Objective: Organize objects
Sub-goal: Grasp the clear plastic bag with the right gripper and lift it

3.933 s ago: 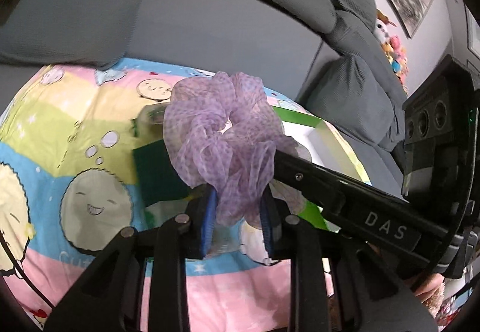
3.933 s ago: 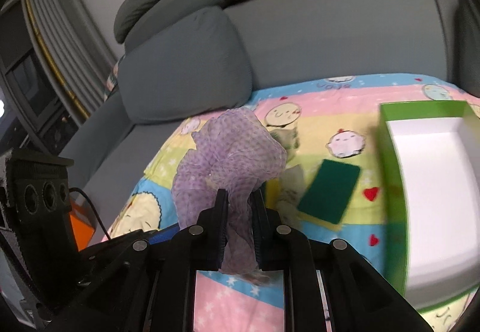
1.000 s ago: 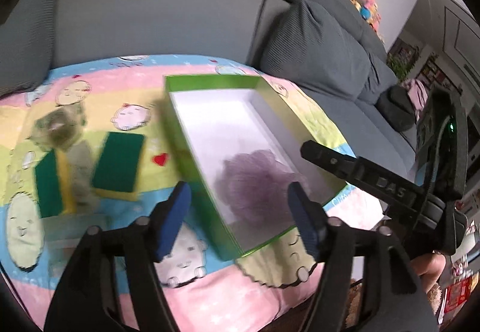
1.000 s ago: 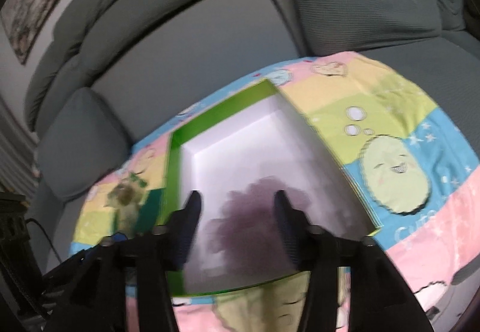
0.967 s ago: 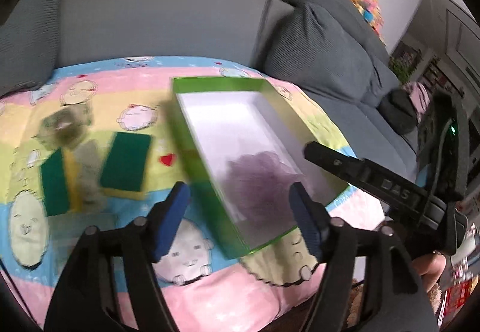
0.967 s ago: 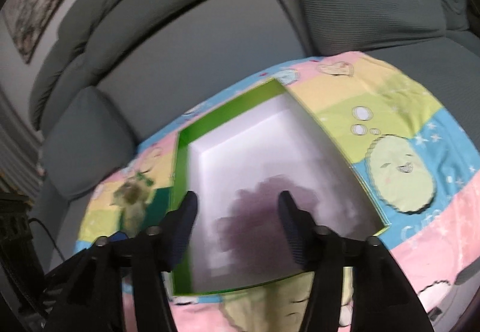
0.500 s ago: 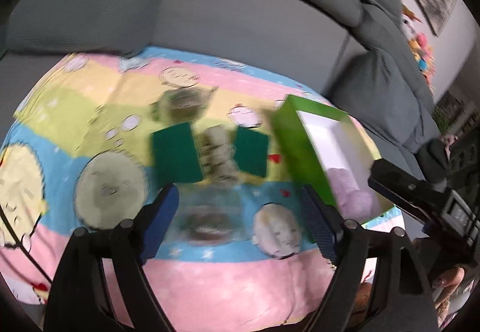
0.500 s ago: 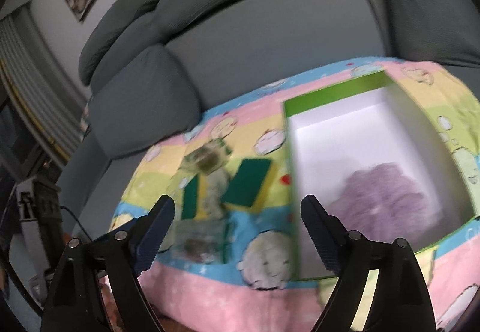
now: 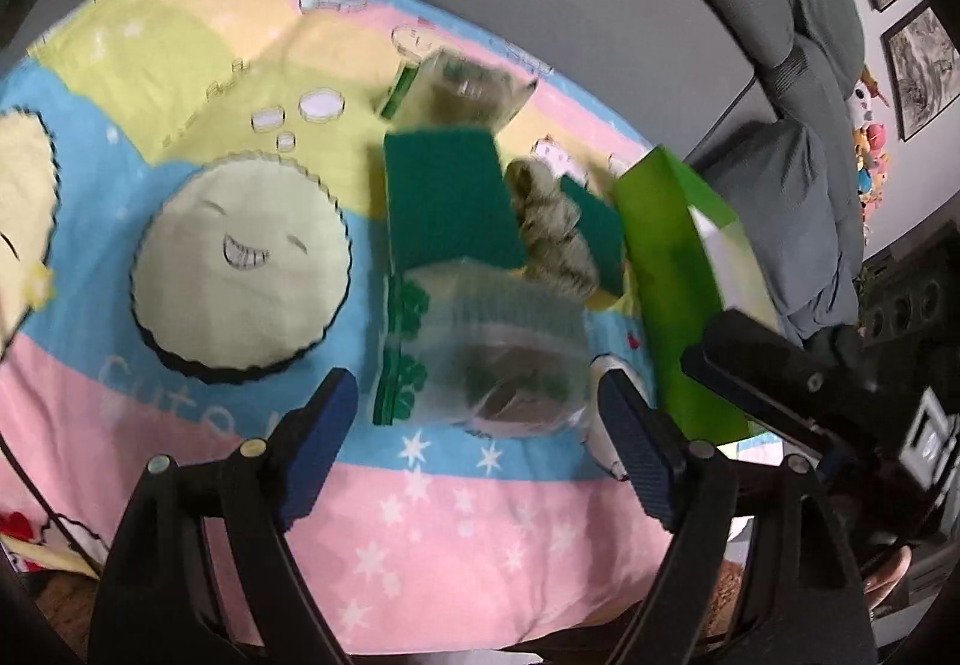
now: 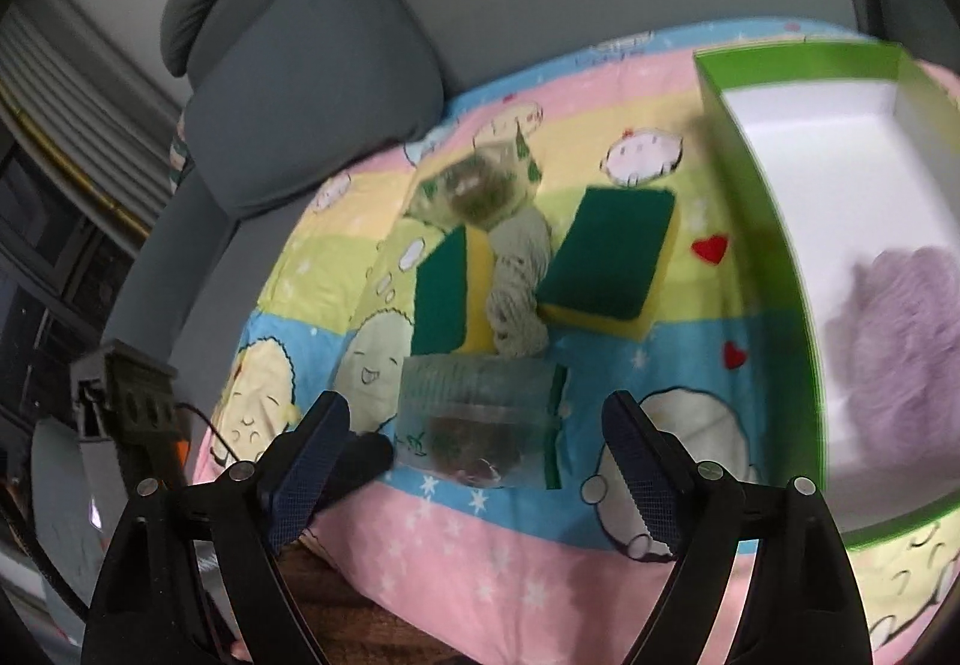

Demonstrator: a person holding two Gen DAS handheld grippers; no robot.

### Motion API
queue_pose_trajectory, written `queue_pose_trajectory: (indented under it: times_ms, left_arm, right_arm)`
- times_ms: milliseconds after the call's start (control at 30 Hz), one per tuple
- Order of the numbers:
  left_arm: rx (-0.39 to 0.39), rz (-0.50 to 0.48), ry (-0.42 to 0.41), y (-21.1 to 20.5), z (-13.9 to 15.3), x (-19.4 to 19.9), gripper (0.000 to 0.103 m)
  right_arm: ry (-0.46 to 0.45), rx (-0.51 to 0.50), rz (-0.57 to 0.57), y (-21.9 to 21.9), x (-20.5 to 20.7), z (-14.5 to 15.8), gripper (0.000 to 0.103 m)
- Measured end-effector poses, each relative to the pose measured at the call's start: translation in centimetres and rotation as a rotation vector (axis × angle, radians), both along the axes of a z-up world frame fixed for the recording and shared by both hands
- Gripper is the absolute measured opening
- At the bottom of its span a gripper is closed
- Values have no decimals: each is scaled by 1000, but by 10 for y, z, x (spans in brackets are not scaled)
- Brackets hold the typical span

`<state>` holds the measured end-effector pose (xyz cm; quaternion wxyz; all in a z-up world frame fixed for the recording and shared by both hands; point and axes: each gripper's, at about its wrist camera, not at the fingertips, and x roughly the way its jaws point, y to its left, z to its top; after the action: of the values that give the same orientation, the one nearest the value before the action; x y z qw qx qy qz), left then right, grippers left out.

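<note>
Two pairs of tongs we hold over the cartoon blanket [image 10: 492, 563], both spread wide and gripping nothing. Ahead of our left gripper [image 9: 480, 425] and right gripper [image 10: 474, 443] lies a clear packet [image 10: 480, 425], between their tips but untouched. Beyond it sit two green sponges [image 10: 606, 257] flanking a rope bundle [image 10: 519, 293]. Right of our right tongs, the purple scrunchie [image 10: 900, 341] rests inside the green box [image 10: 780, 269].

left gripper [image 9: 477, 428]: black frame; blue ribbed jaws; brass and silver screws | right gripper [image 10: 477, 446]: same build
</note>
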<state>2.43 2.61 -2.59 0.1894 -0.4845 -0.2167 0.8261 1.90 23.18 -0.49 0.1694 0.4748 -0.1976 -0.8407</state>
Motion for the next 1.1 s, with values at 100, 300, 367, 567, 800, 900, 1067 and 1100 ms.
queue_pose_trajectory:
  times_ms: [100, 300, 367, 567, 800, 900, 1067, 1100]
  left_arm:
    - [-8, -3, -17, 3, -10, -1, 82]
    - [38, -12, -13, 0, -20, -4, 81]
    - [51, -6, -3, 1, -21, -6, 81]
    - [62, -9, 25, 1, -22, -7, 80]
    - [74, -37, 40, 7, -24, -9, 71]
    - [66, -39, 50, 8, -23, -7, 70]
    - [111, -69, 47, 12, -24, -6, 56]
    - [115, -70, 47, 12, -24, -6, 56]
  right_arm:
    - [-24, -11, -3, -2, -7, -10, 87]
    - [-76, -6, 4, -13, -21, -32, 87]
    - [-88, 7, 15, -18, -25, -38, 87]
    - [-104, -3, 39, -25, -34, -50, 87]
    - [-139, -36, 37, -23, -42, -64, 86]
    - [-135, -67, 50, -23, -44, -67, 82]
    - [-124, -80, 71, -21, -43, -69, 81]
    - [-124, -82, 72, -21, -43, -69, 81]
